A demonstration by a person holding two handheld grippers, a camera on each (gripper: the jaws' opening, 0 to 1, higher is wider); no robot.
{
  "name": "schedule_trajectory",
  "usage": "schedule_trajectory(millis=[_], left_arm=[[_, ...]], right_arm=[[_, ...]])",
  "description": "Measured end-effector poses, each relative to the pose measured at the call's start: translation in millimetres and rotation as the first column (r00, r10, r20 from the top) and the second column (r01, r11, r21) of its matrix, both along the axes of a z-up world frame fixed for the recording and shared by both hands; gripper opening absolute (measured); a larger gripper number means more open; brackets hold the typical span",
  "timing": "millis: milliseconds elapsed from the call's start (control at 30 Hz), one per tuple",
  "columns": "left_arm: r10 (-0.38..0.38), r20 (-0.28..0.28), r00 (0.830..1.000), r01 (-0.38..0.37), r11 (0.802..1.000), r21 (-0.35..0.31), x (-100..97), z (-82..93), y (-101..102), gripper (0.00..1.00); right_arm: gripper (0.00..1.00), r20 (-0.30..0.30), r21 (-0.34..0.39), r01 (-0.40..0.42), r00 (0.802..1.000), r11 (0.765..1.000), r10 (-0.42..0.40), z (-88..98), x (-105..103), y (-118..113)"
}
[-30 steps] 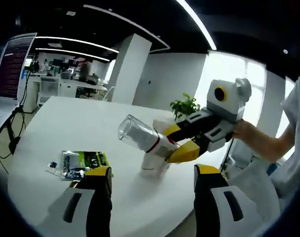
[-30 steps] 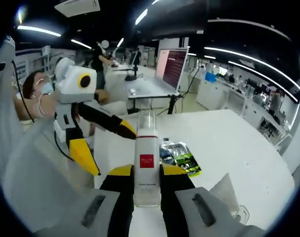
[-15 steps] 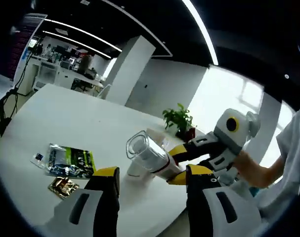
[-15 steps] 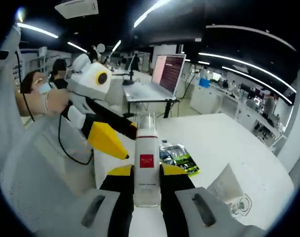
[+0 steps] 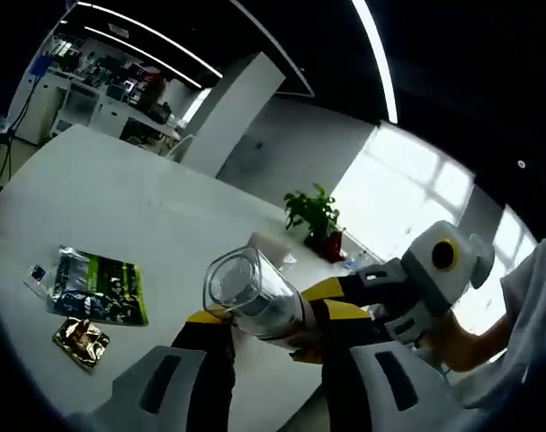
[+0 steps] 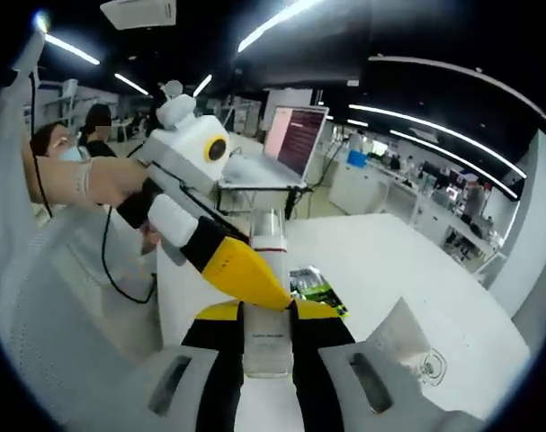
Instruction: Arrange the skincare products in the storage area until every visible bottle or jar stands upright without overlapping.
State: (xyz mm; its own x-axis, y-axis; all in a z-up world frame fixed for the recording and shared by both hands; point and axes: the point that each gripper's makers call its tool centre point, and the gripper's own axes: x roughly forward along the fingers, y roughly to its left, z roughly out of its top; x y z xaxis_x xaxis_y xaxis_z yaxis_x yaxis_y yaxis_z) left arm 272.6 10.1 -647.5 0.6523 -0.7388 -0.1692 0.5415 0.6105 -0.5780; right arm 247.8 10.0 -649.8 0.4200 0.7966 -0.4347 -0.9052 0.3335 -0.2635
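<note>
A white skincare bottle [image 6: 268, 342] with a red band and a clear cap stands between the jaws of my right gripper [image 6: 267, 315], which is shut on its body above the white table [image 6: 380, 261]. My left gripper [image 6: 264, 270] reaches in from the left, held by a hand; one yellow jaw crosses the bottle's front and the other passes behind. In the left gripper view the bottle [image 5: 255, 292] points cap-first at the camera between the jaws of my left gripper [image 5: 273, 317], which is open around it. The right gripper [image 5: 310, 317] comes in from the right.
A green sachet pack [image 5: 97, 288] and a small gold sachet [image 5: 79, 340] lie flat on the table [image 5: 147, 225]. The green pack [image 6: 313, 286] lies beyond the bottle, with a clear packet [image 6: 407, 346] at the right. A potted plant [image 5: 313, 216] stands at the far edge.
My left gripper has closed in on the bottle, from beside it to having its jaws on either side. The right gripper keeps its hold on the bottle.
</note>
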Motion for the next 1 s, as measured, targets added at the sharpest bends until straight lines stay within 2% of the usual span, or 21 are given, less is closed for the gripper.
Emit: schedule_trajectory(millis=[267,467,633,767,867,1000], left_arm=[[-0.060,0.007,0.998,0.060,0.998,0.000,10.0,2.5,-21.4,0.25],[-0.081,0.019,0.997,0.082,0.996,-0.024,21.0,10.9,-32.7,0.20],[-0.103,0.038,0.994,0.104,0.994,-0.016,22.6,13.1,-42.5,0.18],[-0.078,0.080,0.994,0.076,0.997,0.035,24.0,8.9,-38.4,0.17],[-0.054,0.074,0.996,0.050,0.997,0.051,25.1,6.8,-30.1,0.17],[-0.033,0.080,0.996,0.023,0.993,0.116,32.7,-3.0,-15.7,0.17]], right_arm=[[0.19,-0.004,0.001,0.067,0.998,0.998,-0.067,-2.2,13.6,-17.9],[0.20,0.032,-0.006,0.116,0.993,0.993,-0.115,1.9,23.5,-27.5],[0.21,0.042,-0.022,0.132,0.991,0.991,-0.131,1.1,29.8,-35.4],[0.20,0.042,-0.055,0.124,0.992,0.991,-0.122,-2.6,28.3,-38.4],[0.20,0.040,-0.089,0.107,0.994,0.990,-0.104,-3.3,27.0,-44.8],[0.20,0.080,-0.161,0.089,0.994,0.983,-0.077,7.8,36.1,-55.0]])
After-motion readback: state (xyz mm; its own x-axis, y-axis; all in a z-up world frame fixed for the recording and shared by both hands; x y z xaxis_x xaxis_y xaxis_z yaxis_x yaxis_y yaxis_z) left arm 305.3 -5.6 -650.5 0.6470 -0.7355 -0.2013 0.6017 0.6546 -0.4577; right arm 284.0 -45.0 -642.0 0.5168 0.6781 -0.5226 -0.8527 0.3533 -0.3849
